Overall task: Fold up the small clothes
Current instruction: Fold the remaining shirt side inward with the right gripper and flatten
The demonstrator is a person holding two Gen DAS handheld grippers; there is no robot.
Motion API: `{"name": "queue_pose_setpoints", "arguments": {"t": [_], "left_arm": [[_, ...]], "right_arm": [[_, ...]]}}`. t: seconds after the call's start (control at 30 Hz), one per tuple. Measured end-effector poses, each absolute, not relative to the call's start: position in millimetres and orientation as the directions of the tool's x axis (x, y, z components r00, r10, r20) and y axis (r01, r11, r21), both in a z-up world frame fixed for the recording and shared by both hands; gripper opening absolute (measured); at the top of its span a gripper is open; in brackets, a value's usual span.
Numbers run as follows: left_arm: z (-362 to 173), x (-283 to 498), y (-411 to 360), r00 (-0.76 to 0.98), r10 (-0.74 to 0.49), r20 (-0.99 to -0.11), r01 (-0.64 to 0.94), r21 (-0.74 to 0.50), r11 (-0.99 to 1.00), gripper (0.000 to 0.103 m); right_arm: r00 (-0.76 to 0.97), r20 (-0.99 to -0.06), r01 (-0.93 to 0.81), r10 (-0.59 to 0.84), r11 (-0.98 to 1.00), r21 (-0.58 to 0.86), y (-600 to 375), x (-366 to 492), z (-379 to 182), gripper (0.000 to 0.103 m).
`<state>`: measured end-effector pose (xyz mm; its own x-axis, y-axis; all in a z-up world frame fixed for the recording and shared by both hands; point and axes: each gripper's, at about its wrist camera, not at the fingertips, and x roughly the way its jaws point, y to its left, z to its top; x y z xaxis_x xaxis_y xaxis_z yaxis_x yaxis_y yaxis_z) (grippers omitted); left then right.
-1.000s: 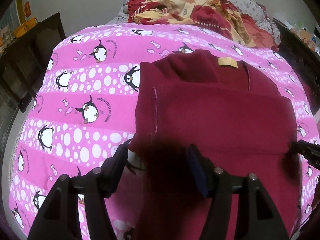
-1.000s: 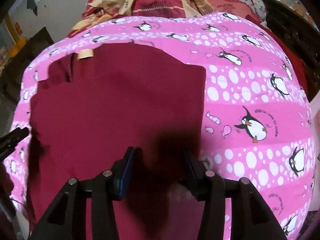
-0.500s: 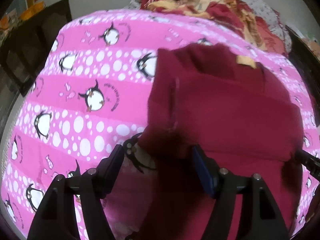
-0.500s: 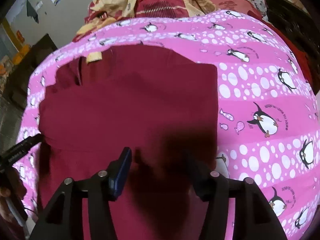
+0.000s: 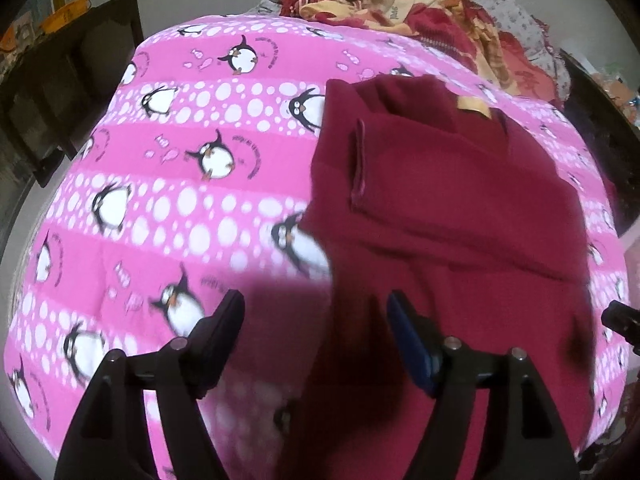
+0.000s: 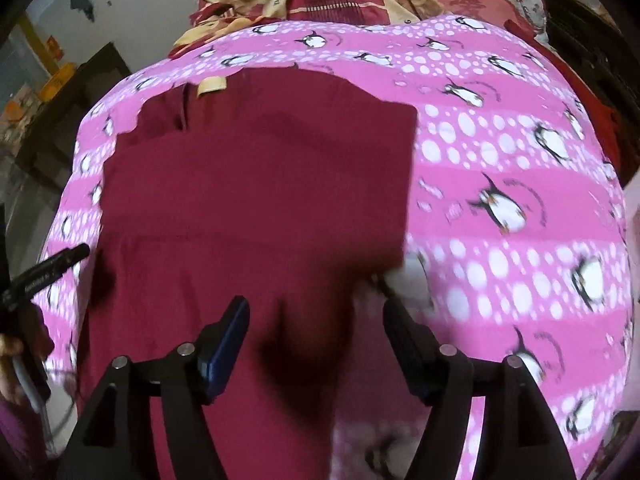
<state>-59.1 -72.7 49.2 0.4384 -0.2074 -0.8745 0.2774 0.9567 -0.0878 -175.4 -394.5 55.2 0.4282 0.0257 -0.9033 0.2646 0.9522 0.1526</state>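
The maroon garment lies flat on the pink penguin bedspread, partly folded: a band is already turned over across it, and the tan label marks its far end. Its long axis seems to run near to far, though blur at the near hem makes that hard to fix.

The left tool straddles the garment's near-left edge, with cloth under its right finger and bedspread under its left. The right tool mirrors this at the near-right edge. Both tools' jaws are opening, the pads pressing on nothing.

So each tool sits at its own near corner. The next fold likely turns on carrying that near hem towards the far label.
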Motion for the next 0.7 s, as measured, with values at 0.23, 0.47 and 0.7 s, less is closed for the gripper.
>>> {"name": "queue_pose_setpoints", "arguments": {"t": [0.23, 0.47, 0.7], "left_arm": [[50.5, -104.0, -42.1, 0.416, -0.204, -0.886, 0.297, -0.08, 0.952, 0.075], [52.6, -145.3, -14.4, 0.383, -0.222, -0.897, 0.335, -0.089, 0.938, 0.075], [49.6, -185.3, 1.6, 0.33, -0.252, -0.91, 0.393, -0.11, 0.913, 0.075]], "right_arm": [[0.402, -0.915, 0.288, 0.04, 0.943, 0.168, -385.7, -234.0, 36.7, 0.078], [0.398, -0.904, 0.212, 0.159, 0.942, 0.259, -363.6, -281.4, 32.6, 0.078], [0.384, -0.891, 0.164, 0.242, 0.932, 0.324, -342.0, -320.5, 23.3, 0.078]]}}
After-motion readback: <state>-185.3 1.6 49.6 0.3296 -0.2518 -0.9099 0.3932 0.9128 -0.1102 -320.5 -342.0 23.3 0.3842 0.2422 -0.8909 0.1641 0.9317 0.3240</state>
